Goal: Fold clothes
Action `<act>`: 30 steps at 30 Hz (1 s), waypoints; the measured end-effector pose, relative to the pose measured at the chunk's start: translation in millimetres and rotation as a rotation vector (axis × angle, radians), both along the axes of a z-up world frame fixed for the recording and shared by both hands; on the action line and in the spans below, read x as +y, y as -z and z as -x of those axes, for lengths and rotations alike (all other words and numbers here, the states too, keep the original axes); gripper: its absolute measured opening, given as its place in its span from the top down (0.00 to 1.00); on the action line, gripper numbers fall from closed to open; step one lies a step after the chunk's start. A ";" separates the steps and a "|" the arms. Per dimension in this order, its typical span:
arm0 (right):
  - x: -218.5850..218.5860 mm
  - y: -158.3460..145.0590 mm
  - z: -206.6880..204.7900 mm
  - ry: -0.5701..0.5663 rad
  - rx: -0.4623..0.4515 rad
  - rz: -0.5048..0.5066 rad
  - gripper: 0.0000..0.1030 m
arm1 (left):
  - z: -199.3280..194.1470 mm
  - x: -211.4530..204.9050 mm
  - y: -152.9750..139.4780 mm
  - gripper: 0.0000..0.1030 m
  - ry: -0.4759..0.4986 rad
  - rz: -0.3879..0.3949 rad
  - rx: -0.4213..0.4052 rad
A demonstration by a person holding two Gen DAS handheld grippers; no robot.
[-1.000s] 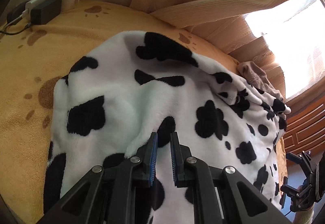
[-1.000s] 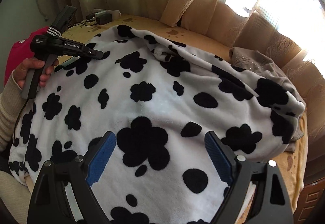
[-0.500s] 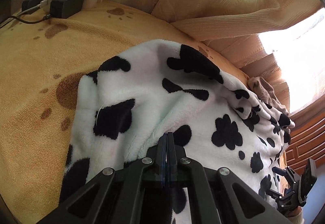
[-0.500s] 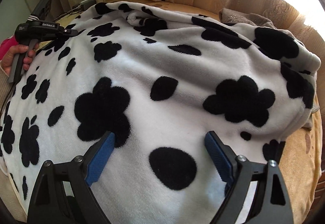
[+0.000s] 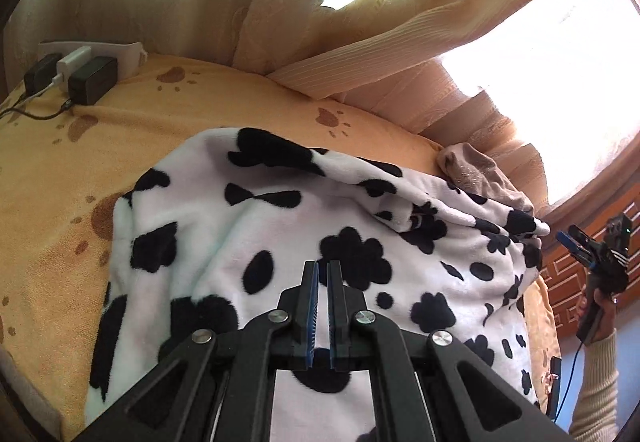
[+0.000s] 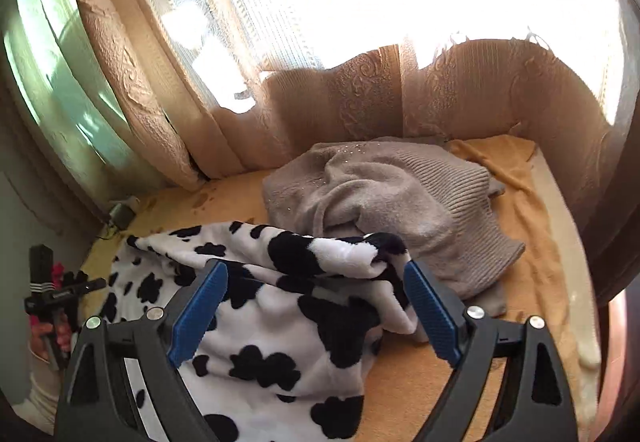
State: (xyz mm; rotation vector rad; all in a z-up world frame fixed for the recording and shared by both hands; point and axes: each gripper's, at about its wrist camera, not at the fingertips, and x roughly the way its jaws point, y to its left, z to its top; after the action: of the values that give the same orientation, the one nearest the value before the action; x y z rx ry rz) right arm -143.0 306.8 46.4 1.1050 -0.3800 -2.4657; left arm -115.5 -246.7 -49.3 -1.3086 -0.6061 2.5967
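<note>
1. Sunlit curtains back a yellow paw-print bedspread, where the cow-print fleece lies spread.
2. Left gripper: jaws pressed nearly together, nothing visibly pinched.
3. Right gripper: jaws wide, closing, the fleece's folded edge between them, beside the beige sweater.

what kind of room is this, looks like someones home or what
Most likely a bedroom at home: clothes lie on a bed under an orange paw-print cover, beige curtains hang over a sunlit window right behind it, and a power strip with chargers sits in the bed's corner.
</note>
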 end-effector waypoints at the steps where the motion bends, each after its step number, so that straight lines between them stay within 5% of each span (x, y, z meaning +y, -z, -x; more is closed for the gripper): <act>1: -0.6 6.2 7.9 0.008 -0.021 0.002 0.35 | 0.5 5.8 -1.8 0.96 0.017 0.001 -0.001; 4: -4.0 25.7 27.2 0.006 -0.088 0.006 0.56 | 2.1 22.6 -6.4 0.96 0.065 0.004 -0.006; 9: -10.7 36.1 44.7 -0.007 -0.116 0.009 0.61 | 14.9 31.9 -5.0 0.96 0.074 -0.006 -0.025; 12: -13.7 32.7 47.7 -0.056 -0.113 0.072 0.89 | 30.1 29.8 2.1 0.96 0.064 -0.020 -0.056; 20: -51.0 -56.5 35.4 -0.164 0.122 0.406 0.91 | 77.5 39.9 43.3 0.96 0.098 0.062 -0.157; 30: -97.9 -177.1 21.2 -0.204 0.363 0.522 0.91 | 105.0 26.4 49.1 0.96 0.033 -0.098 -0.134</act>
State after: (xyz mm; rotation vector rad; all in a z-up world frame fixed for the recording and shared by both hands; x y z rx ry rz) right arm -164.2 208.9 223.5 0.4489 -0.7033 -2.1443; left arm -220.5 -220.4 -98.4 -1.4570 -0.7174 2.4345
